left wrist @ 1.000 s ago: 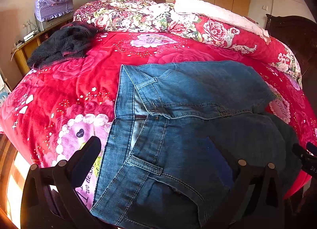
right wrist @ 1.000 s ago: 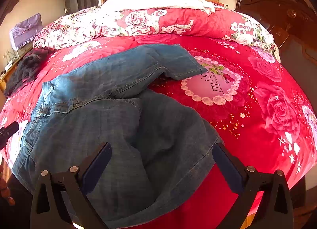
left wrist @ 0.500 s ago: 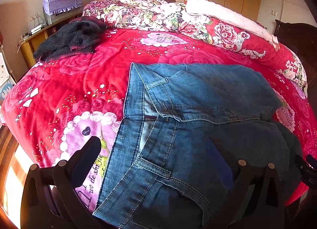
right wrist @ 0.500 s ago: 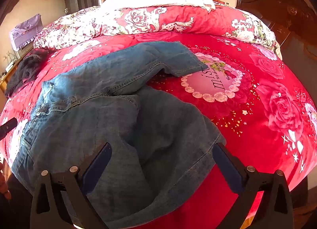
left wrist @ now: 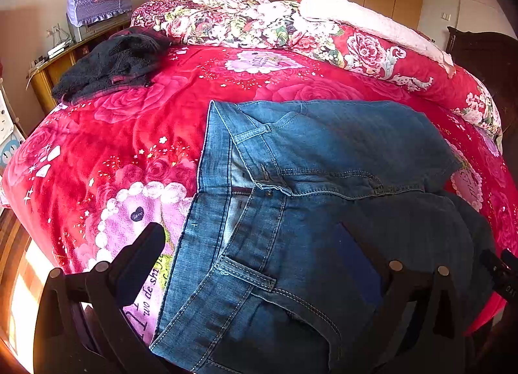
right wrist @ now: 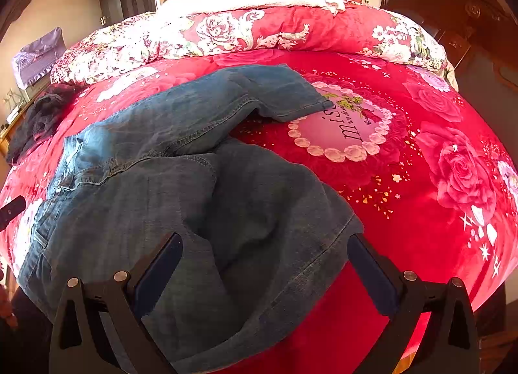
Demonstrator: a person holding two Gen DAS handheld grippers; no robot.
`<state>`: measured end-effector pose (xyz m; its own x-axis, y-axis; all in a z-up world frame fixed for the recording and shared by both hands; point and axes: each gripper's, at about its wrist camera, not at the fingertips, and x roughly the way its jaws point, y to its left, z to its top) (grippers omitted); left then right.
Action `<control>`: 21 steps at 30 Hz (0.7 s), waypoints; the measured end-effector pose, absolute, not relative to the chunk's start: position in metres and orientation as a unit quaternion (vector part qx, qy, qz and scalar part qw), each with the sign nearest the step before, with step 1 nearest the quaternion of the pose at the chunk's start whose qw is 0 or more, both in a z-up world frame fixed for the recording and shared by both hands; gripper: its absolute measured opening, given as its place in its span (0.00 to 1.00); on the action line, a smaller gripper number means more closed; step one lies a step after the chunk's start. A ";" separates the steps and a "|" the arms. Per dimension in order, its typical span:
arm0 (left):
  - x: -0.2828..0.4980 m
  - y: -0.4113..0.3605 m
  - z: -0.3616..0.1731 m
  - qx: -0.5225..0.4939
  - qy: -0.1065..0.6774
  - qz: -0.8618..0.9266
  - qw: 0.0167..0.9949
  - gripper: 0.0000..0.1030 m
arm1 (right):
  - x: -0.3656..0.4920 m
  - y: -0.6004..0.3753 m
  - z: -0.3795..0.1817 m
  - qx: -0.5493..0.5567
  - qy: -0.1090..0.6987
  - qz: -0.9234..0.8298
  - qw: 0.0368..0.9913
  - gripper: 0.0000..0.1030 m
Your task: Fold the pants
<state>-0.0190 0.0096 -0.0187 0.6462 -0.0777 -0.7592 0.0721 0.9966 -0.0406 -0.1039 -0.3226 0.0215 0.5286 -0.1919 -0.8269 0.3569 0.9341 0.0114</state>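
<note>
The jeans [left wrist: 323,180] lie spread on the red bedspread [left wrist: 129,134], waistband toward my left gripper [left wrist: 255,264], one short leg running off toward two o'clock in the right view. Both grippers hover with jaws spread wide, gripping nothing; my right gripper [right wrist: 265,264] sits over the near leg's hem [right wrist: 327,244] at the bed's edge. Denim like this should be weighty, limp but not slippery, holding a crease. I'd pinch the thick seamed waistband at nine o'clock and that hem, since both give a firm bite
</note>
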 end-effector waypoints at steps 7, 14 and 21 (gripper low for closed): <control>-0.017 0.009 -0.020 -0.006 0.423 -0.043 0.905 1.00 | -0.103 -0.322 0.021 0.088 0.460 -0.157 0.870 0.99; -0.015 0.006 -0.018 -0.004 0.422 -0.044 0.905 1.00 | -0.103 -0.323 0.022 0.089 0.460 -0.157 0.869 0.99; -0.014 0.005 -0.018 -0.004 0.421 -0.044 0.906 1.00 | -0.103 -0.323 0.022 0.089 0.460 -0.156 0.870 0.99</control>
<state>-0.0136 0.0046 -0.0183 0.6410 -0.0827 -0.7631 0.0754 0.9962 -0.0447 -0.1031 -0.3226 0.0218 0.5282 -0.1902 -0.8275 0.3541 0.9351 0.0111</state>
